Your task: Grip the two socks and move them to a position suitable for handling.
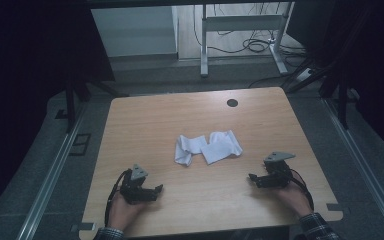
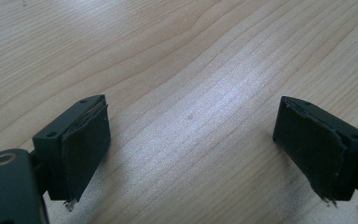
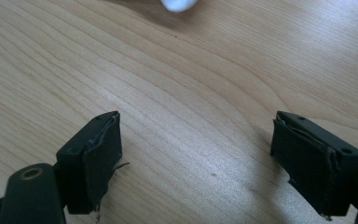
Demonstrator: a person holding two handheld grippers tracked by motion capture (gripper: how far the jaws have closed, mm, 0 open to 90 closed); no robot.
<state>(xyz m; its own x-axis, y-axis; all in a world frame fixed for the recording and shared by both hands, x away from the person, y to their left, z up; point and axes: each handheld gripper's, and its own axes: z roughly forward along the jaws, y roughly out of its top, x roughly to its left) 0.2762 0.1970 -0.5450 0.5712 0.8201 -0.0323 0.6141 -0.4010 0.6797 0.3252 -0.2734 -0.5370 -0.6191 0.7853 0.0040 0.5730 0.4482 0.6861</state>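
Wooden table (image 1: 145, 120) sits in a dim room, with desk legs and cables on the floor beyond its far edge. I see a crumpled white cloth (image 1: 207, 147) near the middle of the table, with both tools well short of it. Left gripper (image 1: 155, 190) rests at the near left, jaws spread wide, only bare wood between them. Right gripper (image 1: 252, 177) rests at the near right, jaws also wide apart, nothing held. Both point inward toward each other.
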